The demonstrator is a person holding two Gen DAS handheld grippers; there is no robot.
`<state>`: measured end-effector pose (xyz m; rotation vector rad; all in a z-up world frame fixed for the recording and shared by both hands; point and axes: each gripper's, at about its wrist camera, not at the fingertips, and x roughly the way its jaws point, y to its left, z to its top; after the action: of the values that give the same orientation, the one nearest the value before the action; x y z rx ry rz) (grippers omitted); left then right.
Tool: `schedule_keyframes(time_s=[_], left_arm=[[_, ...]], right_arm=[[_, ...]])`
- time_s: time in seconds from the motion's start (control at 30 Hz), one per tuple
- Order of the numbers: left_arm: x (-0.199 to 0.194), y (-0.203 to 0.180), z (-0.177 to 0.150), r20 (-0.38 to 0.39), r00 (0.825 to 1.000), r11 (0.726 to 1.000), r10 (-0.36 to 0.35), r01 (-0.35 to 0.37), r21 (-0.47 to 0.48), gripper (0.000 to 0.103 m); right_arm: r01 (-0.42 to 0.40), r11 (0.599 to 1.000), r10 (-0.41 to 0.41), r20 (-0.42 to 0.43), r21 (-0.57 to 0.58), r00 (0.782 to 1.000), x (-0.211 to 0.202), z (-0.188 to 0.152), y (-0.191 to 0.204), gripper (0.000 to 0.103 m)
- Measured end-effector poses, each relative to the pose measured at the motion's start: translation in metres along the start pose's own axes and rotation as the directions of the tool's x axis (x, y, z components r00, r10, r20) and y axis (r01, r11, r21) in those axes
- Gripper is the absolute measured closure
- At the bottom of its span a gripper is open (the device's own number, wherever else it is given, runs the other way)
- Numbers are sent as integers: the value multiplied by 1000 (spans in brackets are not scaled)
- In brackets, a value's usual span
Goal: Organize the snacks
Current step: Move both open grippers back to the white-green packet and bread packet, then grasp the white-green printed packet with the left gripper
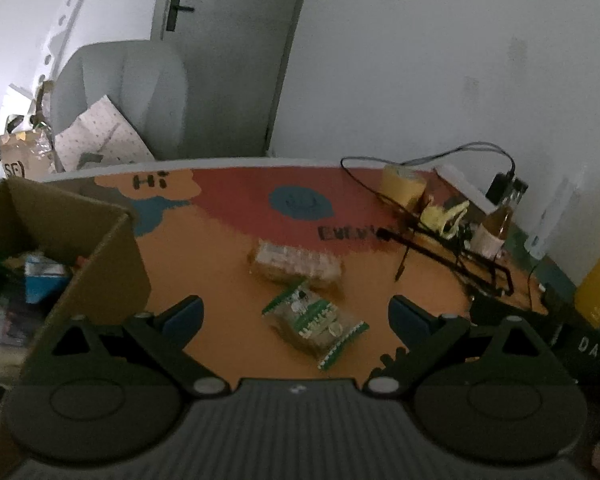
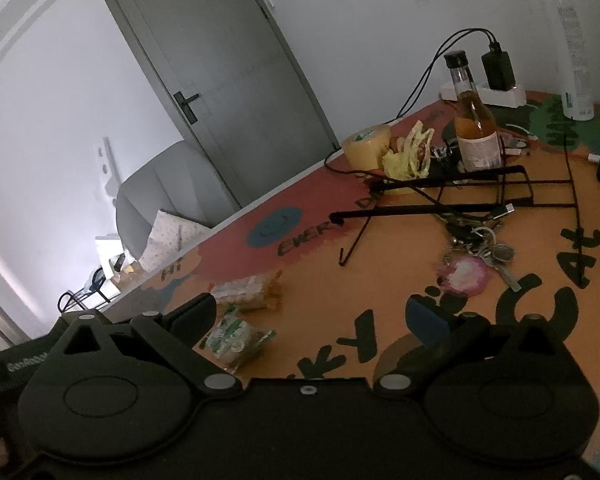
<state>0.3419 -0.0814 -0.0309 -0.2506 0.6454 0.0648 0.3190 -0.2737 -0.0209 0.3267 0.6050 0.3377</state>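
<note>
Painted orange-and-red tabletop (image 1: 204, 248) with "Hi" lettered near its far edge; the left gripper (image 1: 296, 312) hovers with jaws spread wide and nothing in them; the green-and-white crinkly snack packet (image 1: 314, 318) lies flat on the table between and just ahead of its fingers, long axis running diagonally from far-left to near-right (print too blurry to read). A clear-wrapped pale biscuit pack (image 1: 296, 262) sits just beyond it; brown cardboard box (image 1: 100, 248) at left; right gripper (image 2: 312, 316) equally wide, empty.
</note>
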Motion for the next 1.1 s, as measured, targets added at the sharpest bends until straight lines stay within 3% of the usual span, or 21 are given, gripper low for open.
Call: schedule_keyframes(time_s=[0.7, 1.1], left_arm=[[84, -13, -18, -171, 982, 992, 84, -67, 108, 5], [107, -16, -15, -133, 981, 983, 143, -126, 134, 6]], right_arm=[[12, 999, -7, -84, 53, 996, 43, -4, -24, 0], [7, 999, -2, -99, 50, 995, 57, -1, -26, 0]])
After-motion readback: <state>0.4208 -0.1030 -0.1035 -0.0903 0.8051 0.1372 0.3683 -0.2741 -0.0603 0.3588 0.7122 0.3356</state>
